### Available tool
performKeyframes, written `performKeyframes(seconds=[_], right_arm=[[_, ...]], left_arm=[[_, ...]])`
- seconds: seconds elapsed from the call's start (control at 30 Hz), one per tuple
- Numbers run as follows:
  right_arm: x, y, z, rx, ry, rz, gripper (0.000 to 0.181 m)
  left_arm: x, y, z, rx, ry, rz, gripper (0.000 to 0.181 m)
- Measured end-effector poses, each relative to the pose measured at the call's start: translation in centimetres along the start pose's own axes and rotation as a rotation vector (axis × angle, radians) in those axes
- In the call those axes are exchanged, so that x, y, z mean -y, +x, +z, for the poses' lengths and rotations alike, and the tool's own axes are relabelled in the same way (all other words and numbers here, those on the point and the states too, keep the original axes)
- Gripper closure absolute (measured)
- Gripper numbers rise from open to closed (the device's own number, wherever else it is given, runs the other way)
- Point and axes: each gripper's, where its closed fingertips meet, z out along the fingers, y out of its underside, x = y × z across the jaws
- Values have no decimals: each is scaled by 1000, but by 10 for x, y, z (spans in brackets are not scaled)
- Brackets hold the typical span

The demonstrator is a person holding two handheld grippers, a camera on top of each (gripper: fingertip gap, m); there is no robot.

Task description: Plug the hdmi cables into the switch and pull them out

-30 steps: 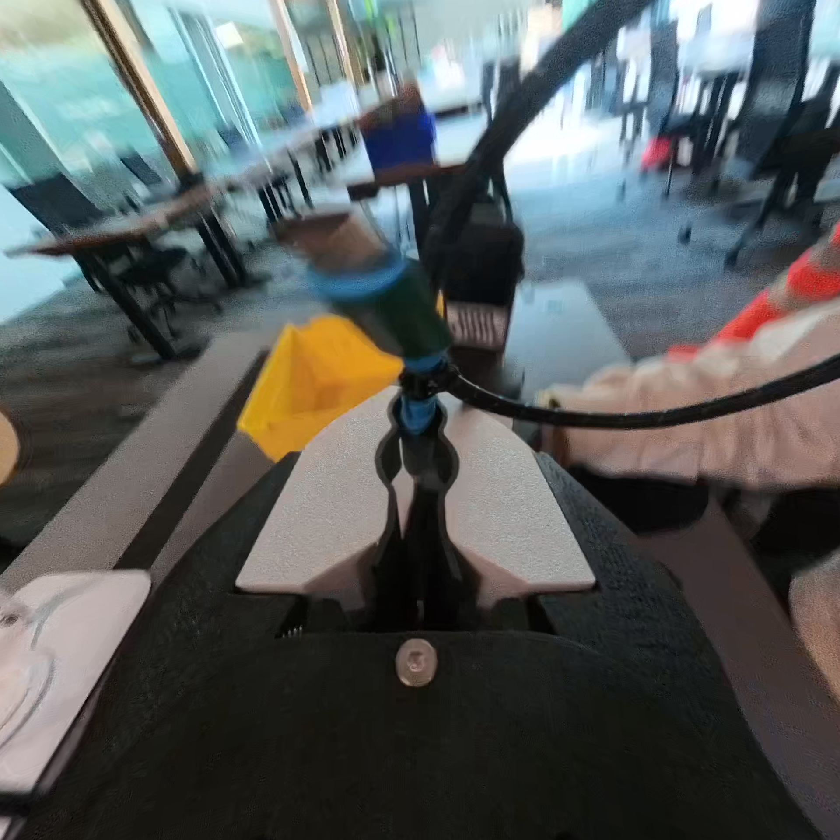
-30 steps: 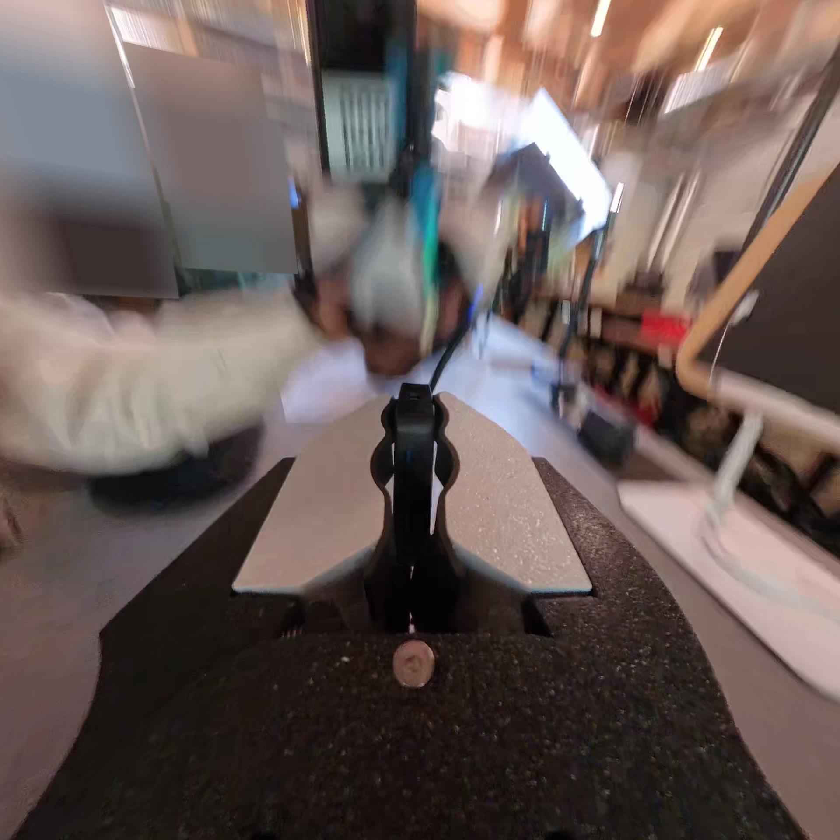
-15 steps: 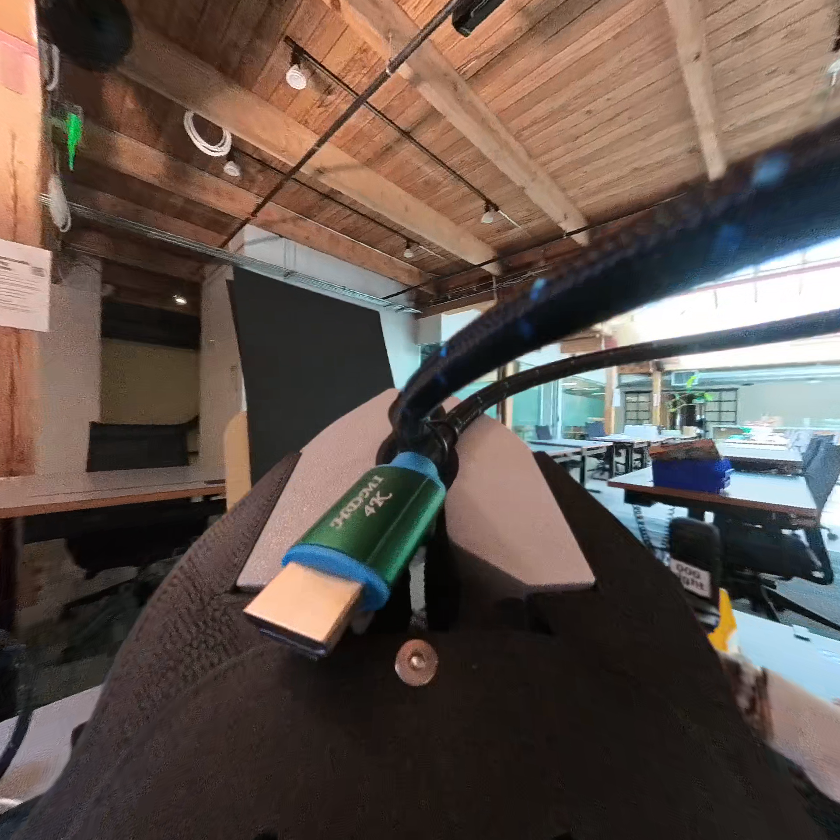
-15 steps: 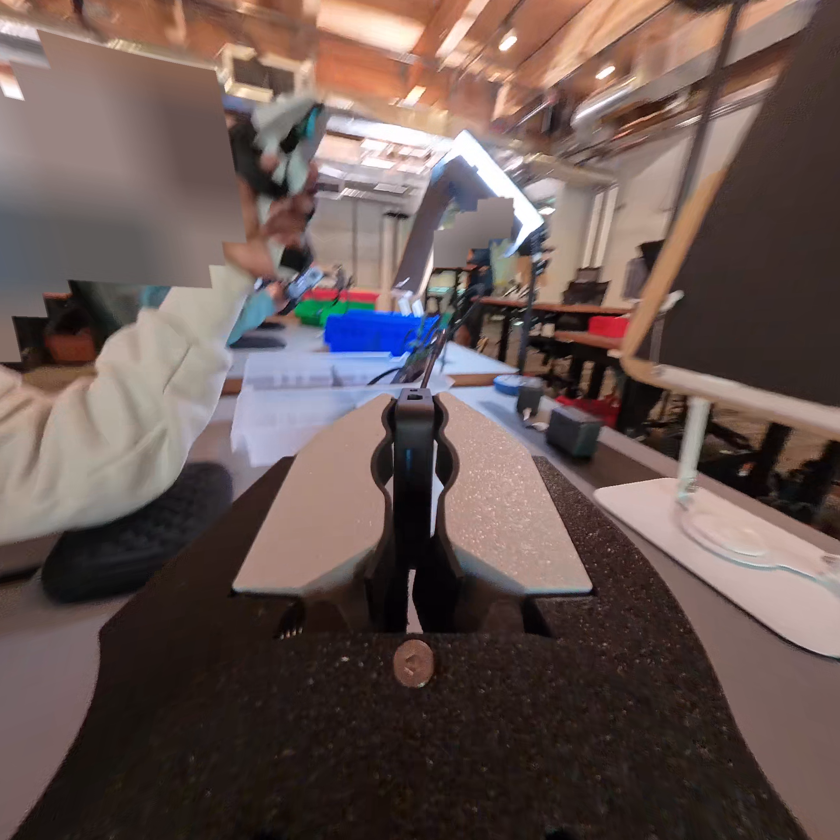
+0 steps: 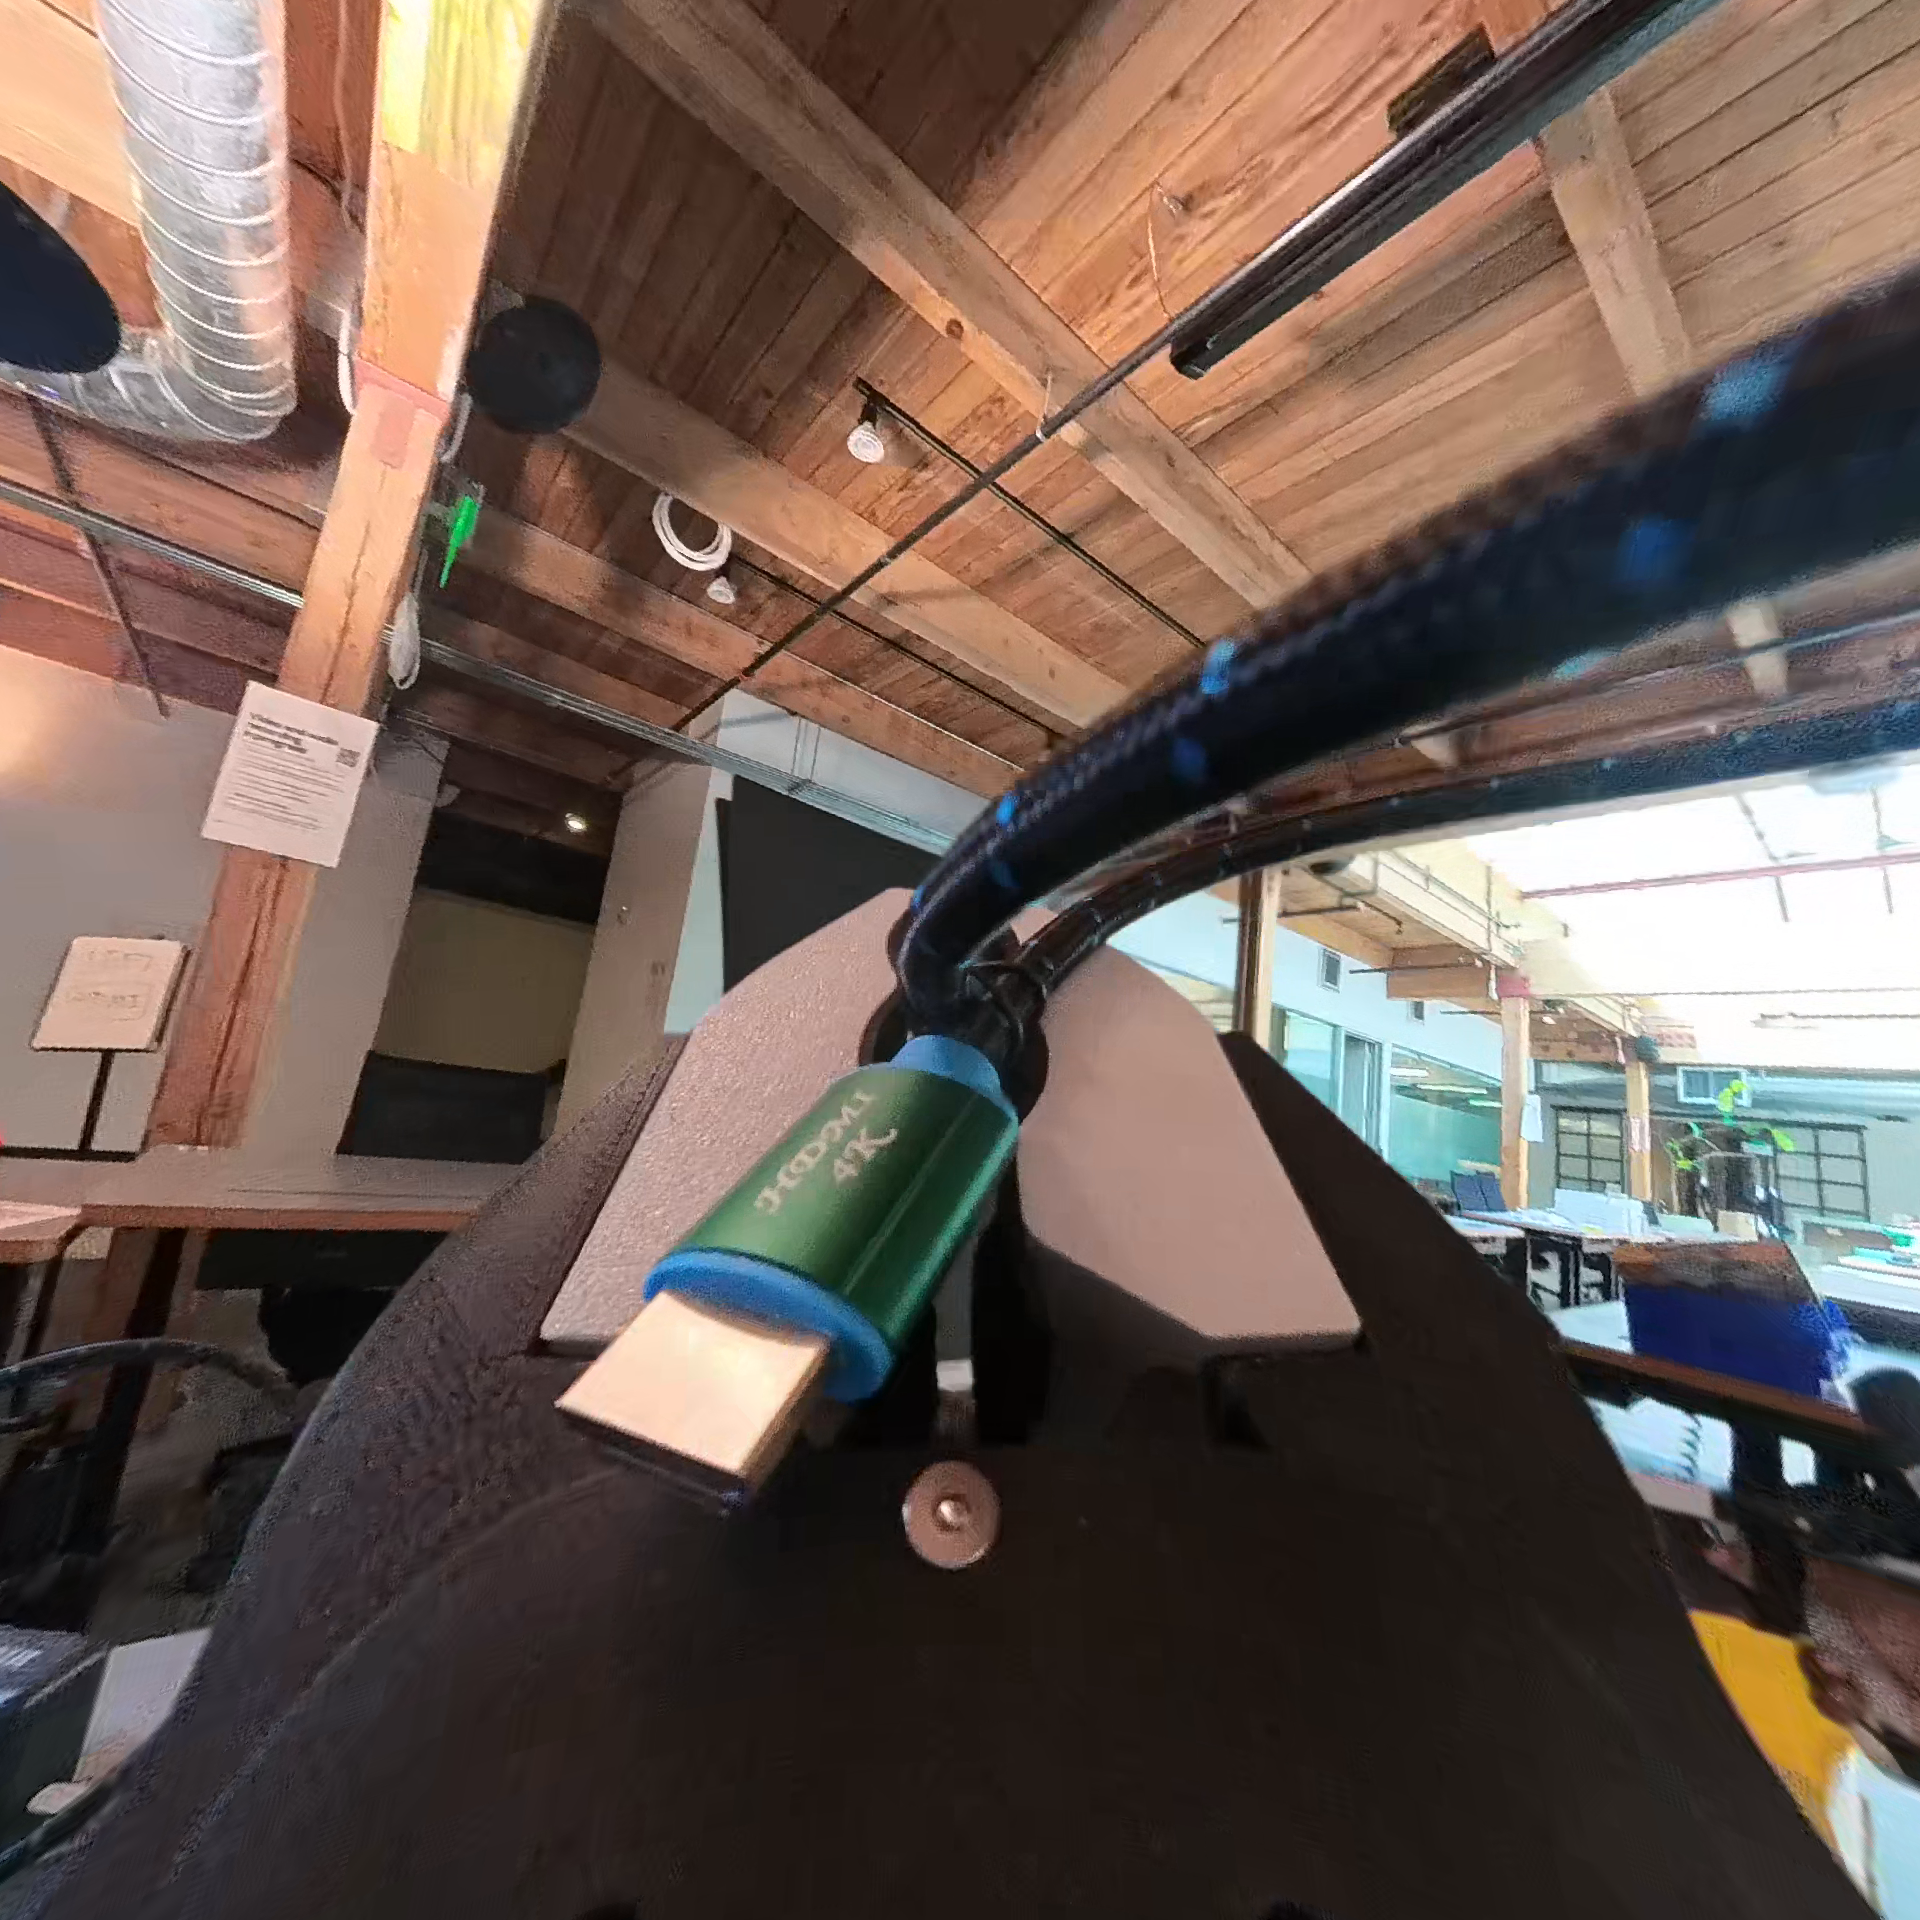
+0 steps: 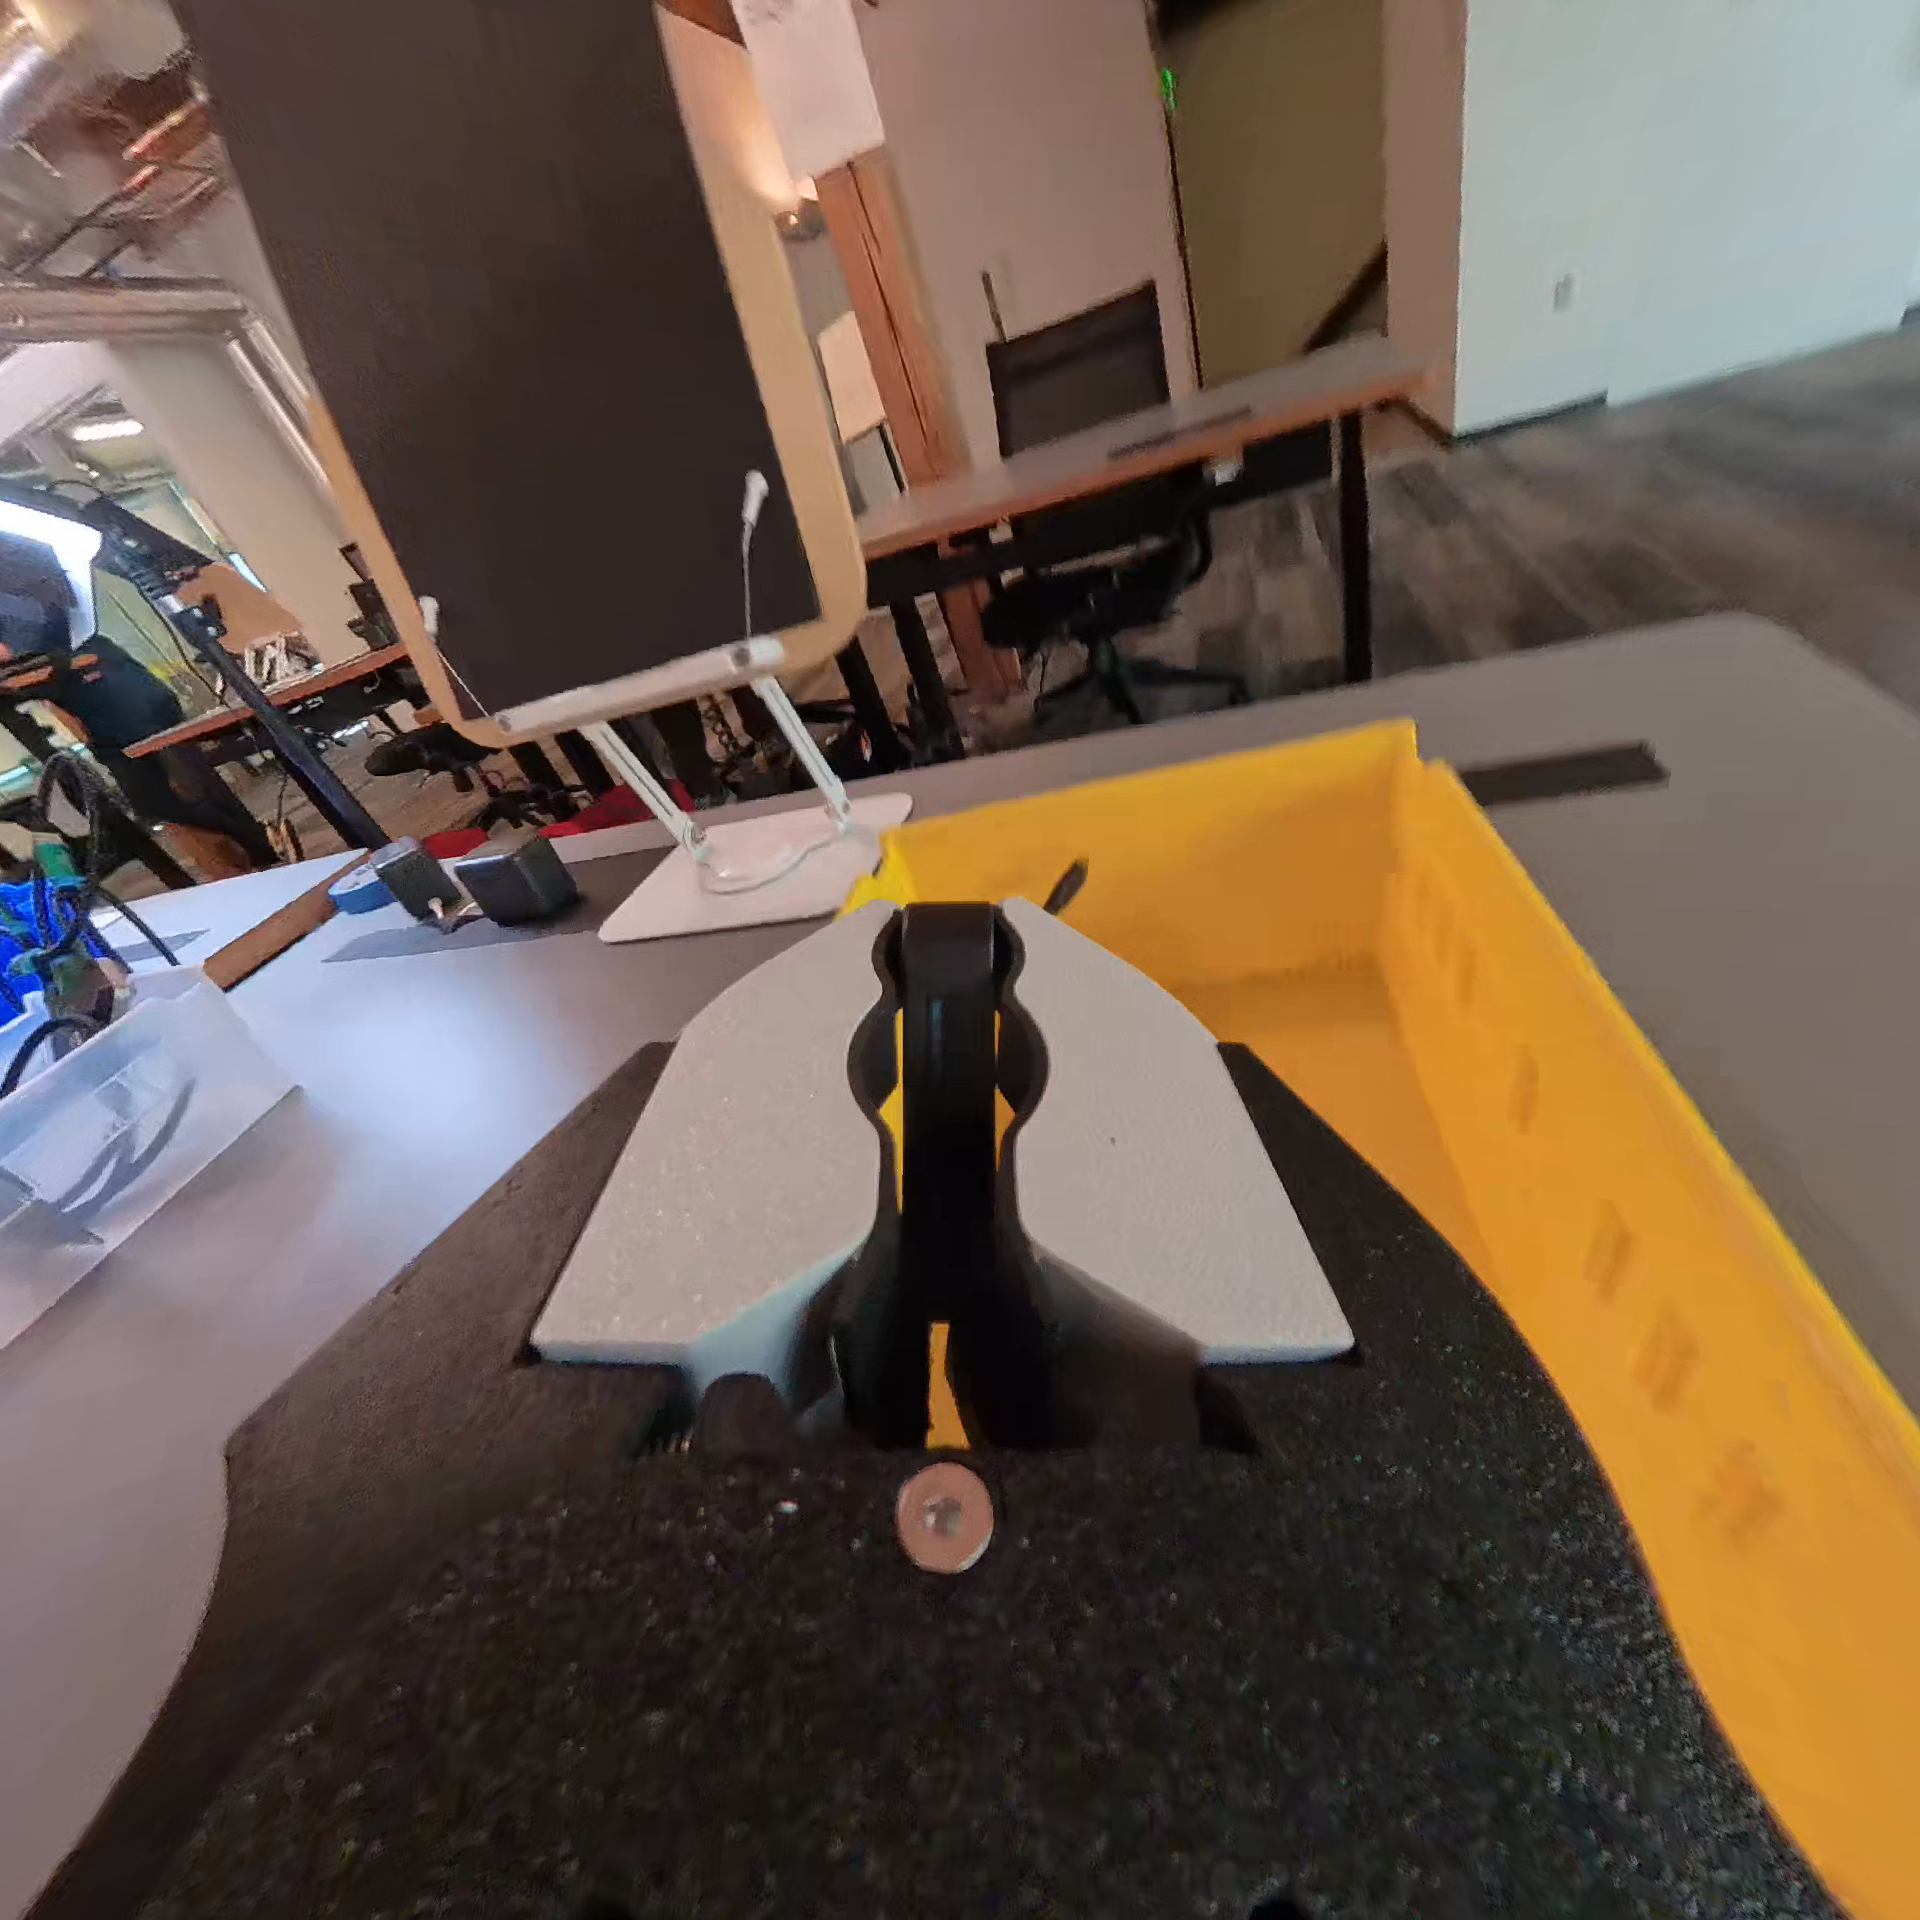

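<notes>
Left claw (image 5: 961, 997): fingers pressed together at the tips, pinching two cables where they meet. Green plug (image 5: 842, 1216) with blue collars and a gold metal end lies back over the left finger (image 5: 748, 1122), metal end pointing toward the camera. Its braided black-and-blue cable (image 5: 1351, 717) arcs up and off to the right; a thinner glossy black cable (image 5: 1403, 831) runs just beneath it along the same curve. This claw is tilted upward: wooden ceiling (image 5: 1039, 260) with beams fills the top of the view, a silver duct (image 5: 197, 208) at upper left, desks far off at right.

Right claw (image 6: 951, 920): fingers pressed together, nothing between them; black pads touching at the tips. It hangs low over a grey table (image 6: 416, 1060). Yellow bin (image 6: 1507, 1091) sits just right of the fingers, along the right side of the table; its visible floor looks bare. Clear plastic box (image 6: 114, 1101) at the left edge of the table, with dark cables inside. Farther back, a white stand (image 6: 748, 873) carries a dark tilted panel (image 6: 520, 343) with a pale wooden rim. Two small dark blocks (image 6: 514, 878) and a roll of blue tape (image 6: 358, 894) lie left of the stand's base. Switch: cannot pick it out in either view.
</notes>
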Motion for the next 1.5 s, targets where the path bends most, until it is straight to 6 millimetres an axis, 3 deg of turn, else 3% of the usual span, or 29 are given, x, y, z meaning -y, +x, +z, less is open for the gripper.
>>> performKeyframes(seconds=[0.2,0.27,0.33,0.47,0.53,0.67,0.73,0.8,0.87,0.93,1.03,1.13,1.2,1.3,1.4,1.5], right_arm=[[-40,-6,3,6,-68,85,167],[-44,-9,9,-2,-65,73,167],[-31,-14,14,-8,-42,3,167],[21,-32,28,53,-104,-364,167],[35,-48,41,221,-237,-553,167],[35,-67,54,668,-420,-834,167],[22,-55,60,765,-571,-843,167],[18,-35,72,742,-645,-877,167],[23,-26,82,738,-610,-892,167],[23,-18,93,753,-581,-792,167],[-9,26,117,614,-732,-641,167],[-53,72,130,436,-918,-639,165],[-77,89,128,352,-1050,-645,168],[-84,97,130,247,-1117,-627,164],[-66,80,138,215,-1009,-656,149],[-31,20,148,286,-754,-662,126]], left_arm=[[15,-10,-13,37,52,3,171],[18,-12,-14,44,65,3,171],[17,-10,-13,30,55,0,171],[7,-7,-6,22,19,26,171],[2,-3,-2,17,6,36,171],[-4,6,4,-15,-18,49,171],[-5,7,5,-17,-16,53,171],[-7,8,6,-18,-19,55,171],[-9,6,8,-15,-28,57,171],[-11,6,9,-13,-32,56,171],[-14,7,11,-21,-37,50,171],[-14,8,11,-21,-37,58,171],[-14,7,12,-20,-39,60,171],[-20,7,14,-24,-60,54,171],[-32,12,21,-55,-99,39,171],[-55,30,32,-142,-192,39,170]])
